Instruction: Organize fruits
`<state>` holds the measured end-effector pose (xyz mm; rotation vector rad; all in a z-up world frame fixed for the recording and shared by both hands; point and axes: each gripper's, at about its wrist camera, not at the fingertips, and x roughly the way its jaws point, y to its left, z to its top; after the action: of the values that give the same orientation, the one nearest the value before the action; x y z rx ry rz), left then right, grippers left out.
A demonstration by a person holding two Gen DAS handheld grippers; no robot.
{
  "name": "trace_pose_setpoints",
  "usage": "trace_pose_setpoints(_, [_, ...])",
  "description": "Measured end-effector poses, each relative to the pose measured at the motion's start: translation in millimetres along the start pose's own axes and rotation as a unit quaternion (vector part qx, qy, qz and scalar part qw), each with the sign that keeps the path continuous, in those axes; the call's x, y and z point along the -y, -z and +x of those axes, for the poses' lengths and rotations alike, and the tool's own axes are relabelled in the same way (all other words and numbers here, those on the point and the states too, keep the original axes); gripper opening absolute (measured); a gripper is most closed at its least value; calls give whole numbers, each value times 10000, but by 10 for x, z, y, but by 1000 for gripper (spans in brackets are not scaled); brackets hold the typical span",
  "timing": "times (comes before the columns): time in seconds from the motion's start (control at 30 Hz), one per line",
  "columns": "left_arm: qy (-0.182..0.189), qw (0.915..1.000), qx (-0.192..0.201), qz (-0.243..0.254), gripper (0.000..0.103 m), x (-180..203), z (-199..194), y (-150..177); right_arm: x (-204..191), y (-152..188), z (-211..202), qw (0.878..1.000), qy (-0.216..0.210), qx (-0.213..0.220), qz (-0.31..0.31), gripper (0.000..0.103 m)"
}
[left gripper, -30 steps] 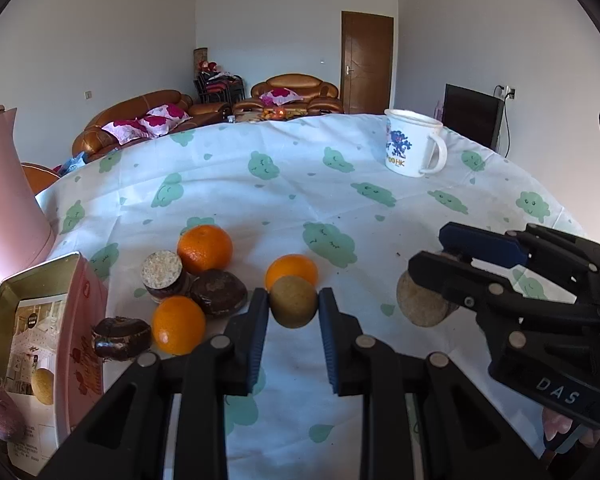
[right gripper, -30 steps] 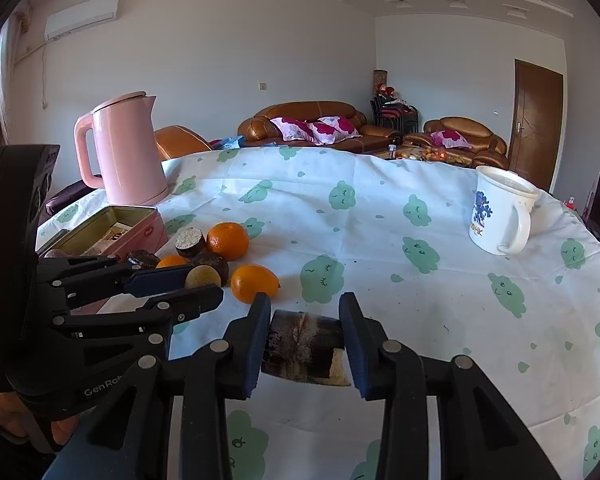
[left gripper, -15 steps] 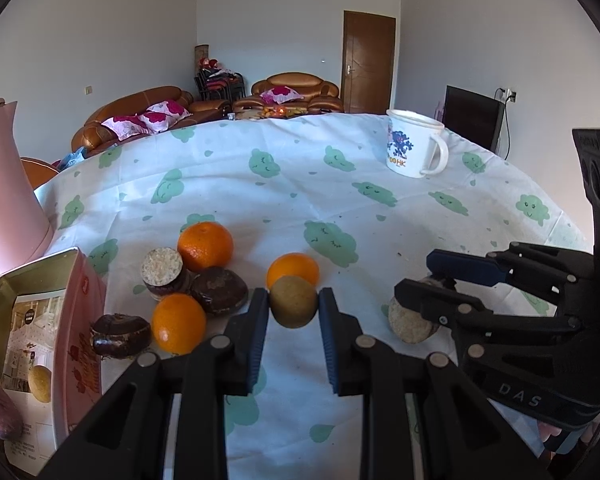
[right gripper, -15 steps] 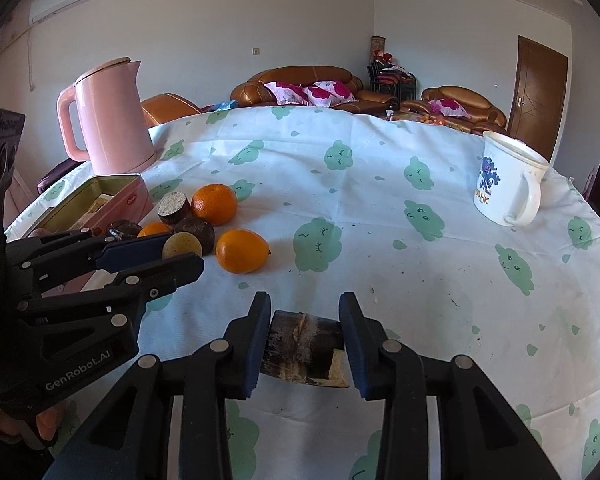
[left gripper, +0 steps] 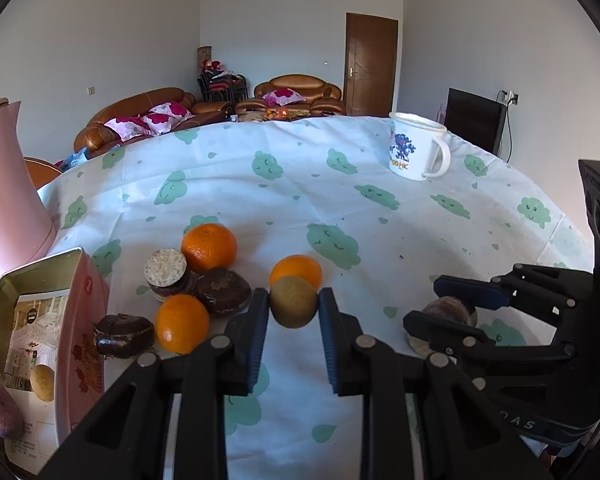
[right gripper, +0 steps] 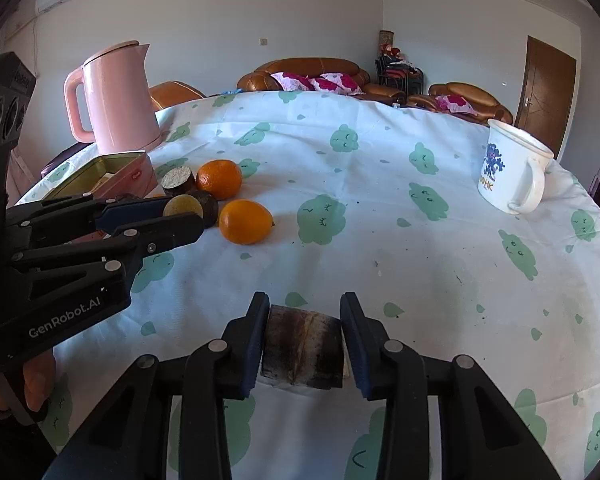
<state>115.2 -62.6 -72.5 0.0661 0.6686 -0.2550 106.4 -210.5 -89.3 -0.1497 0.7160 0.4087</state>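
My left gripper (left gripper: pixel 293 307) is shut on a round olive-brown fruit (left gripper: pixel 293 301), held above the tablecloth in front of an orange (left gripper: pixel 298 269). Left of it lie two more oranges (left gripper: pixel 209 247), (left gripper: pixel 182 323) and several dark brown fruits (left gripper: pixel 222 290). My right gripper (right gripper: pixel 303 334) is shut on a dark brown cut fruit piece (right gripper: pixel 302 347); it also shows in the left wrist view (left gripper: pixel 446 322) at the right. The left gripper (right gripper: pixel 180 216) shows at the left of the right wrist view, beside an orange (right gripper: pixel 245 221).
An open pink tin box (left gripper: pixel 40 344) holding two fruits stands at the left, by a pink kettle (right gripper: pixel 114 98). A white mug (right gripper: pixel 510 170) stands at the far right of the table. The tablecloth (right gripper: pixel 380 208) is white with green clouds.
The right gripper with its fruit piece has sunk lower and come closer to the left gripper. The left gripper holds its fruit in the same spot.
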Motion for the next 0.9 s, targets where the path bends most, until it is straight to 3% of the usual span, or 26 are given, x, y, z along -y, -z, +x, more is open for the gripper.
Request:
trace_pose_setpoints(0.27, [-141,9993,346,-4,27,-2,-127,3,2,-4,-89,9997,-33,242,40,38])
trace_pose_setpoints(0.37, [-166,9990,421,14,27,8,-156,8,-23,-26,-161,9990,-38,435,21,18])
trace_pose_setpoints(0.53, [-127,9991,414,-27,27,-12,-162,12,-40,-44,-177,9990,30,440,34,16])
trace_pose_setpoints(0.57, [-126,9991,408,-21,27,-12,-161,12,-21,-42,-178,9990,9,436,94,18])
trace_pose_setpoints(0.6, [-121,9991,397,-20,27,-14,-157,9,-16,-37,-156,9993,16,370,99,33])
trace_pose_setpoints(0.63, [-126,9991,401,-20,27,-16,-161,16,-18,-27,-138,9995,76,296,65,55])
trace_pose_setpoints(0.67, [-122,9991,402,-22,27,-15,-159,15,-17,-21,-117,9995,105,283,42,61])
trace_pose_setpoints(0.9, [-128,9991,399,-20,27,-16,-160,13,-18,25,-10,10000,11,-62,35,61])
